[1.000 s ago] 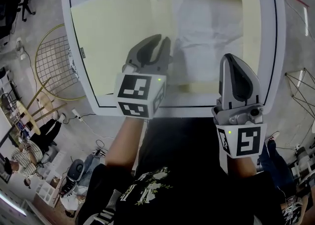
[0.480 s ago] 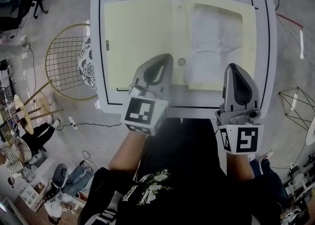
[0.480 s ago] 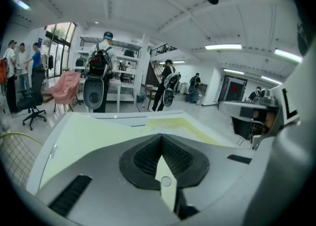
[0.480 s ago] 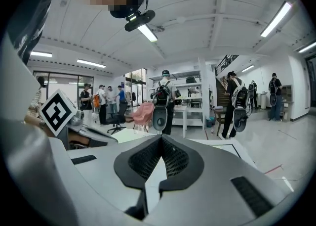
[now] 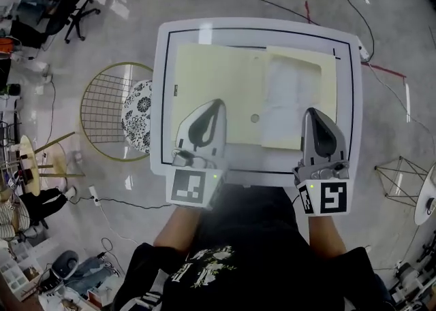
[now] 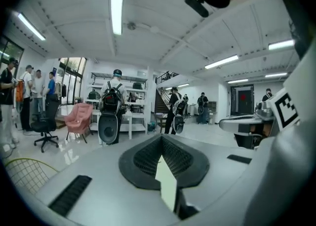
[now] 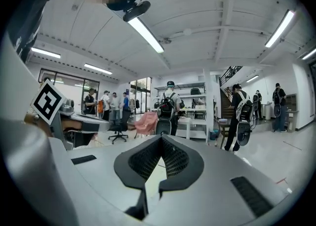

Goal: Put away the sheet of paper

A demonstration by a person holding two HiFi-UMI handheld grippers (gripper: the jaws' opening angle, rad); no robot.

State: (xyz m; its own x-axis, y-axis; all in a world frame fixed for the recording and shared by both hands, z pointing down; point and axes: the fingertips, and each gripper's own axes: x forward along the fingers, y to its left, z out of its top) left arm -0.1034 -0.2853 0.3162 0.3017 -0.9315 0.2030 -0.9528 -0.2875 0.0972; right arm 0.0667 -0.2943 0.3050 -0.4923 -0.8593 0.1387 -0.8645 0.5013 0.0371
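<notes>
A white, creased sheet of paper [image 5: 283,99] lies inside the right half of an open yellow folder [image 5: 211,85] on the white table [image 5: 165,99]; a yellow flap frames it. My left gripper [image 5: 213,104] is shut and empty, its tip over the folder's front left part. My right gripper [image 5: 312,113] is also shut and empty, near the folder's front right corner. Neither touches the paper. In the left gripper view the left gripper [image 6: 161,139] points out into the room, as does the right gripper [image 7: 160,139] in the right gripper view.
A gold wire chair [image 5: 102,109] with a patterned cushion [image 5: 136,116] stands left of the table. Cables run over the floor, and a wire frame [image 5: 402,180] is at the right. Several people stand far off in the room.
The view has pulled back, so the table looks smaller. Both grippers have drawn back toward the table's front edge. The left gripper's jaws, apart a second ago, are now together.
</notes>
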